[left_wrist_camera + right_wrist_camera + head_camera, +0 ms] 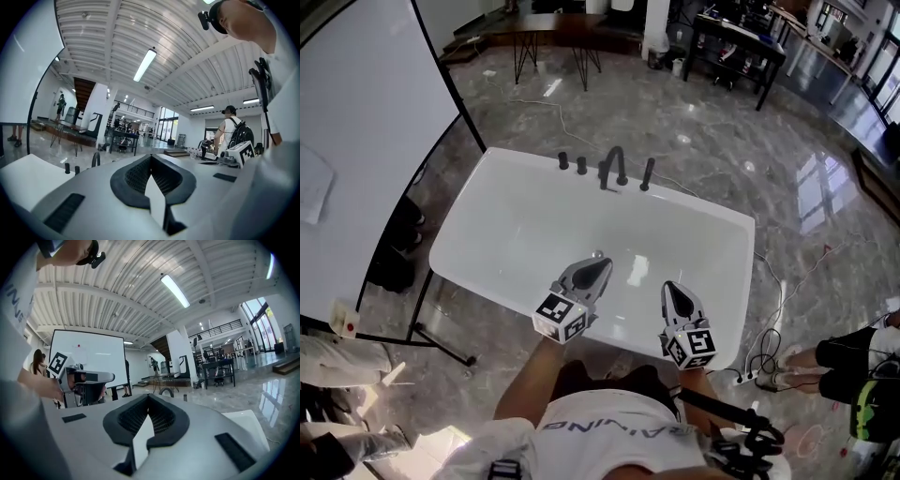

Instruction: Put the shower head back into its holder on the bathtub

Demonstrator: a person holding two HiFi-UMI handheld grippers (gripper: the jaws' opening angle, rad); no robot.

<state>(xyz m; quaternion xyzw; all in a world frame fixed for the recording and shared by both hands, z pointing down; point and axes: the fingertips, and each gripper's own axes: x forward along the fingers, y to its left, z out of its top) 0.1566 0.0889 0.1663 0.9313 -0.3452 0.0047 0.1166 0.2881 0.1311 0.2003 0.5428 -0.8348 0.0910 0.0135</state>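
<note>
Over the near edge of the white bathtub (520,230), the left gripper (600,265) and right gripper (673,287) hover side by side, jaws together, empty. Black tap fittings (614,165) line the far rim, with the shower head (647,174) upright at their right end.

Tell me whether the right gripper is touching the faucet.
Apart. The head view shows the right gripper over the near side of the bathtub and the faucet on its far rim, a wide gap between.

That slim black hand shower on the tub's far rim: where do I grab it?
Probably mid-shaft on the hand shower, approaching from its open right side: it stands slim and upright, with the spout close on its left.
</note>
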